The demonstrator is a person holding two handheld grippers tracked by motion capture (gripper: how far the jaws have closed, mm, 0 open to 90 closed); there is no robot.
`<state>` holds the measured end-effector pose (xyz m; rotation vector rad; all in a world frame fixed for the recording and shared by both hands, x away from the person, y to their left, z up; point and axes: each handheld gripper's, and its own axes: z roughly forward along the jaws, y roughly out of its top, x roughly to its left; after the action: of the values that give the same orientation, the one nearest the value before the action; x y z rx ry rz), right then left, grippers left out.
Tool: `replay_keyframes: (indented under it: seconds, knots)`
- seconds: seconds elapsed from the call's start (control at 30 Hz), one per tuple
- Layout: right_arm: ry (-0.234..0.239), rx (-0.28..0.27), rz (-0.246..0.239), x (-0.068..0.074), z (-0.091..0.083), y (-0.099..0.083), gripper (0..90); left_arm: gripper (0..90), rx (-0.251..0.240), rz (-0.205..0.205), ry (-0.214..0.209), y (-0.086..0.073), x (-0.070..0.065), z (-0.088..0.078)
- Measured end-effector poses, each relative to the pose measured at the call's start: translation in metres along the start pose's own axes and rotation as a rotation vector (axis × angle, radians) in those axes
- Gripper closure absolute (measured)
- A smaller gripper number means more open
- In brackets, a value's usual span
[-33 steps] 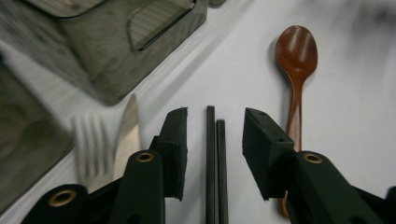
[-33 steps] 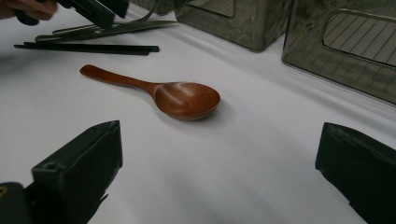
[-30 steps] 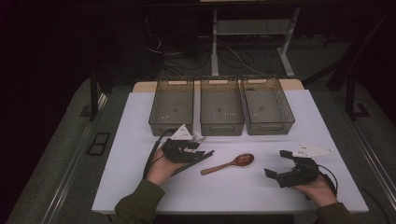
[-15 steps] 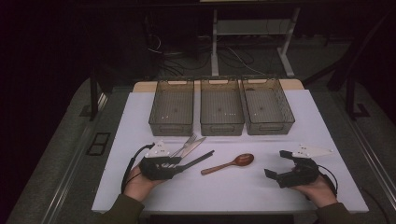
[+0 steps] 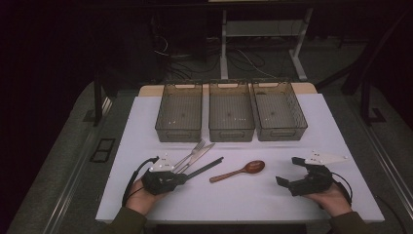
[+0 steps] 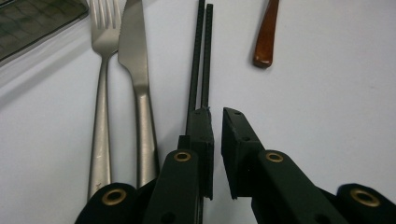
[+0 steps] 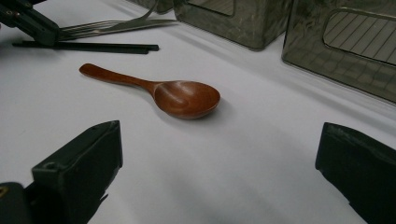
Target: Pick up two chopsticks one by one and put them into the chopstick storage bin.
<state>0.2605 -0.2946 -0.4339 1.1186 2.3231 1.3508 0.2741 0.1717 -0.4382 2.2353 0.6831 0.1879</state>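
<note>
From up top, my left tool (image 5: 182, 177) sits at the near end of the black chopsticks (image 5: 207, 165), which lie flat on the white surface (image 5: 146, 126) just beside the fork (image 5: 195, 148) and knife (image 5: 203, 152), with the wooden spoon (image 5: 243, 170) a bit off to the right. Looking along the left tool, it's just been closing and is nearly pressed together. There's only a thin gap, and as far as I can tell it's empty, since the sticks run under the left pad. I'd reopen a little, shift sideways so both sticks sit in the gap, then pinch without nudging the knife. Over on my right tool (image 5: 287, 170), it's spread wide, holding nothing, with the spoon out ahead.
</note>
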Motion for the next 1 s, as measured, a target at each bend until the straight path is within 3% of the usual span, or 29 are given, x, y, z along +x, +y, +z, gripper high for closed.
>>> replay_keyframes:
  seconds: [0.3,0.43,1.0]
  knots:
    - [0.002,0.001,-0.002,0.0001,0.0001,0.0000,0.2,82.2,0.022,-0.008,-0.005,-0.0034,0.0021,0.0057]
    - [0.003,0.002,-0.001,0.0005,0.0005,0.0000,0.2,82.2,0.042,0.011,-0.013,-0.0033,0.0005,0.0085]
    - [0.006,0.003,0.000,0.0013,0.0008,0.0001,0.2,85.3,0.060,0.031,0.021,-0.0006,-0.0052,0.0100]
